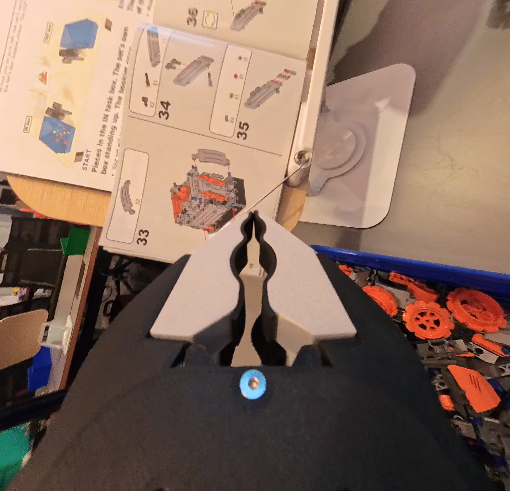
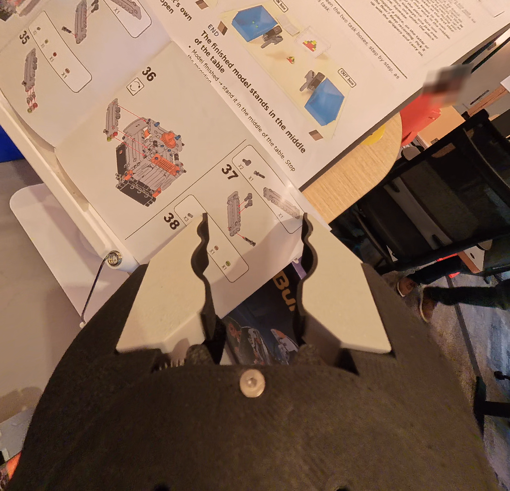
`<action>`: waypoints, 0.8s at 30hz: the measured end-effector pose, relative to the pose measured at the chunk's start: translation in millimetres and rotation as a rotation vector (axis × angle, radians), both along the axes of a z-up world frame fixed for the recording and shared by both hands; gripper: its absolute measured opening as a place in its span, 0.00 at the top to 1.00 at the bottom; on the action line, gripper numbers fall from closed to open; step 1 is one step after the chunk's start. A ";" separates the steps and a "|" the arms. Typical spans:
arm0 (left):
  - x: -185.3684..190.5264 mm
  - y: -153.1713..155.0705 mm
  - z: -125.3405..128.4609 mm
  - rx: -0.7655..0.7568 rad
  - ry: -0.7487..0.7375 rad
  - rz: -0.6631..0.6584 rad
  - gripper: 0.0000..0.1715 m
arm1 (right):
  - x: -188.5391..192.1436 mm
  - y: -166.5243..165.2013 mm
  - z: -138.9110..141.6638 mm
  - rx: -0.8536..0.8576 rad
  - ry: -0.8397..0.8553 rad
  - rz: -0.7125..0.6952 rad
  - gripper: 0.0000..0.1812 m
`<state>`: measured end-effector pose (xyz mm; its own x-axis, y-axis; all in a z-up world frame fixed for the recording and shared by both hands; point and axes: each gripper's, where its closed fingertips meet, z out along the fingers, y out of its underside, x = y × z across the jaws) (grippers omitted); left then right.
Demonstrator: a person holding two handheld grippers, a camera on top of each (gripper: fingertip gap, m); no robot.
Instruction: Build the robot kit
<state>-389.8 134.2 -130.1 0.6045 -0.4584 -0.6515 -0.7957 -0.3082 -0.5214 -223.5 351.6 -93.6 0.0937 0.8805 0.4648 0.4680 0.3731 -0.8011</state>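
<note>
**Two tongs at the open booklet, neither carrying anything**

Your left tongs (image 1: 254, 215) are pinched together, tips meeting with nothing between them. They sit right at the near edge of the open instruction booklet (image 1: 193, 146), over the page that shows an orange and grey model. A thin wire page clip (image 1: 271, 192) runs from the white stand (image 1: 367, 146) across that page to a point just beside the tips. Whether the tips touch the paper cannot be told. To the right and nearer lies a blue bin (image 1: 430, 262) full of orange wheels and grey parts.

Your right tongs (image 2: 254, 218) are spread wide and empty. In the right wrist view, the near right corner of the booklet (image 2: 154, 151) shows between the two fingers, with the bottom edge of the page crossing the gap. Under that corner lies a dark printed box (image 2: 265, 323). A larger printed sheet (image 2: 317, 49) stands behind the booklet. The wire clip (image 2: 95, 287) hangs at the left by the stand's edge, over the grey tabletop (image 2: 24, 298).
</note>
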 end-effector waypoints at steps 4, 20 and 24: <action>-1.8 -0.8 -8.5 0.008 0.053 0.029 0.97 | 0.7 -0.2 0.0 0.003 0.003 0.004 0.63; -8.5 4.0 -8.7 0.015 0.121 0.028 0.97 | 3.5 10.1 4.0 0.028 0.026 -0.015 0.62; -5.9 -7.0 -19.3 -0.034 0.098 0.032 0.99 | 2.7 8.5 1.5 0.038 0.020 -0.008 0.61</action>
<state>-395.7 127.2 -149.3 0.5531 -0.4627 -0.6928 -0.8319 -0.3507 -0.4300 -220.8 360.1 -92.1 0.1107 0.8614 0.4956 0.4551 0.3994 -0.7958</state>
